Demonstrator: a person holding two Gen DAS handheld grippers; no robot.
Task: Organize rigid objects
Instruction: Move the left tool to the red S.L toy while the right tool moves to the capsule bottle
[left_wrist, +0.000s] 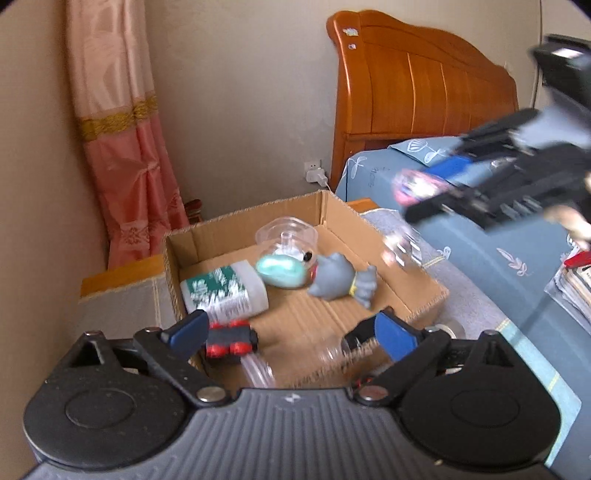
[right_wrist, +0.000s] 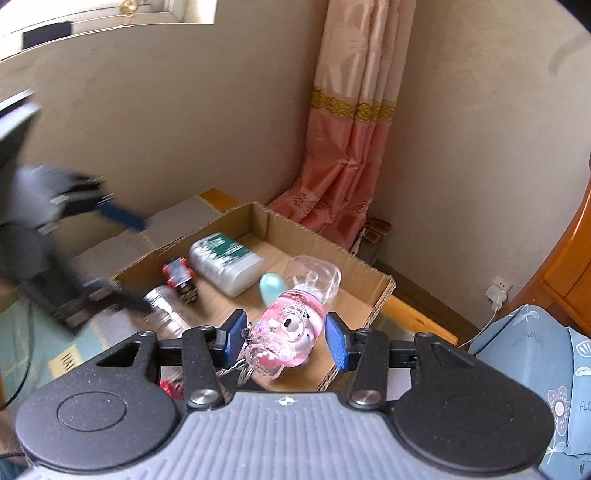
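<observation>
Nearest the right wrist camera, the right gripper pinched a pink see-through pig toy between its blue pads, carrying it above the near edge of the cardboard box; the left gripper hung with jaws spread wide and nothing between them, over a glass jar and a red-wheeled toy car at the box's near end. Farther in lay a green-labelled bottle, a teal egg, a grey figurine and a clear container. The step looked like delivery: next the pig needed lowering into the bare patch of floor, then release.
</observation>
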